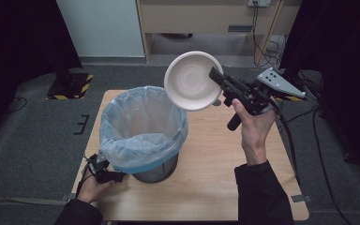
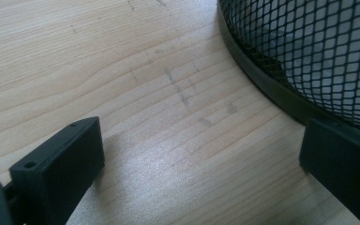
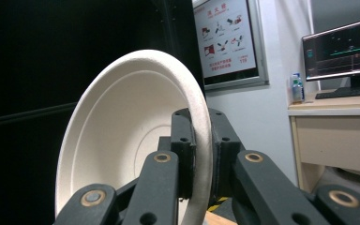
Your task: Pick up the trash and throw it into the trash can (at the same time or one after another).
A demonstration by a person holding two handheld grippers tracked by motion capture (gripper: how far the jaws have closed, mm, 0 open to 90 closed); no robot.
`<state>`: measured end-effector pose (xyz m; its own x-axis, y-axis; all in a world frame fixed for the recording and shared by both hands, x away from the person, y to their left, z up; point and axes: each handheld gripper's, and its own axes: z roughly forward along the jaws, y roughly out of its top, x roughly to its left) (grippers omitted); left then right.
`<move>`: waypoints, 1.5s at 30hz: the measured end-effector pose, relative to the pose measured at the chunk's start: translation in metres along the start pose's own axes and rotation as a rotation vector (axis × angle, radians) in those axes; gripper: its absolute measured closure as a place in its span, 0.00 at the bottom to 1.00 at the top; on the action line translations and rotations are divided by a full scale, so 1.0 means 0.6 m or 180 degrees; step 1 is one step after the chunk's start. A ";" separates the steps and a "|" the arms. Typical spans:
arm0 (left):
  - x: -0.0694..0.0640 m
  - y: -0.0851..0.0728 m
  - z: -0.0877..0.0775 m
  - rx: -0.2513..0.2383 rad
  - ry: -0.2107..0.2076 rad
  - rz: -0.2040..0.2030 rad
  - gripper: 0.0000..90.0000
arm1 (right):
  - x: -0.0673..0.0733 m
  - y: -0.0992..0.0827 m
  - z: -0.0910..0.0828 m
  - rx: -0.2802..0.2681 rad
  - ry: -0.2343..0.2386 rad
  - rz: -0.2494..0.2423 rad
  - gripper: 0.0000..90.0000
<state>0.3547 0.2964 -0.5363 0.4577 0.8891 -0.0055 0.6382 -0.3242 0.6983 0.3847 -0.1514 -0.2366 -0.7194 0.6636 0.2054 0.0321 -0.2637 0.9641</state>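
Note:
A white paper bowl [image 1: 191, 80] hangs tilted in the air, above and just right of the bin's rim. My right gripper [image 1: 214, 75] is shut on its rim; in the right gripper view the two pads pinch the bowl's edge [image 3: 201, 140]. The mesh bin [image 1: 143, 133], lined with a pale blue bag, stands on the left half of the wooden table [image 1: 215, 164]. My left gripper [image 1: 104, 174] rests low at the bin's front left; its jaws stand open over bare wood, one fingertip [image 2: 342, 159] against the bin's black base ring [image 2: 262, 79].
The bin takes up the table's left half. Grey carpet surrounds the table. A yellow-black striped base [image 1: 70, 84] stands at the back left, and cables [image 1: 309, 117] trail at the right. A desk with a monitor [image 3: 342, 51] appears behind the bowl.

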 end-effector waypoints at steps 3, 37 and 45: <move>0.000 0.000 0.000 0.0000 -0.0001 0.0000 0.00 | 0.007 -0.005 0.014 0.0033 0.0027 -0.0014 0.92; 0.000 0.000 0.000 0.0000 -0.0007 0.0006 0.00 | 0.048 -0.061 0.101 0.0353 0.0174 -0.0069 0.92; 0.000 0.000 0.000 -0.0001 -0.0007 0.0005 0.00 | 0.054 -0.087 0.117 0.0553 0.0194 -0.0127 0.92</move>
<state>0.3549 0.2965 -0.5363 0.4600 0.8879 -0.0060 0.6374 -0.3255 0.6985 0.4083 -0.0670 -0.2683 -0.7629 0.6261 0.1611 0.1183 -0.1097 0.9869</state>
